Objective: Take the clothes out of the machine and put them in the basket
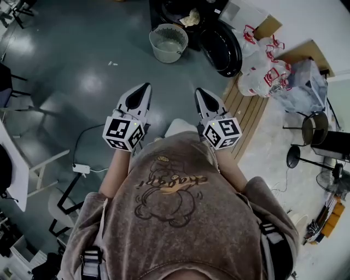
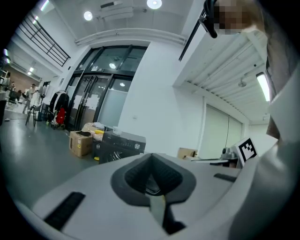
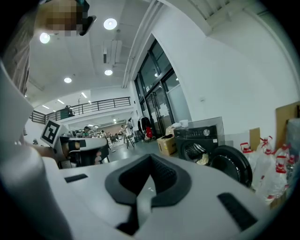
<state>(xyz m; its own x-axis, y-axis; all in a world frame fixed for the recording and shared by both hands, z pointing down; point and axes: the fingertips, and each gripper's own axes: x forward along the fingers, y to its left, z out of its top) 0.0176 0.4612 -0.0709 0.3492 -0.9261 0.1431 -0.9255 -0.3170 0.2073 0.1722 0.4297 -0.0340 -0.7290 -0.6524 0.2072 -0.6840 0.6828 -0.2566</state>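
Clothes [image 1: 190, 18], a pale bundle, lie in the mouth of the dark machine [image 1: 164, 10] at the far end of the grey floor [image 1: 82, 65]. The machine's round door [image 1: 221, 48] hangs open to the right. The basket [image 1: 168, 42] stands on the floor just left of that door, near the machine. The left hand-held gripper [image 1: 143, 87] and the right hand-held gripper [image 1: 199, 93] are level, close to the person's chest and well apart from the machine. Each has its jaws closed together on nothing.

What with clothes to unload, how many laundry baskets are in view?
1: the basket stands left of the open washer door in the head view; others may be hidden.
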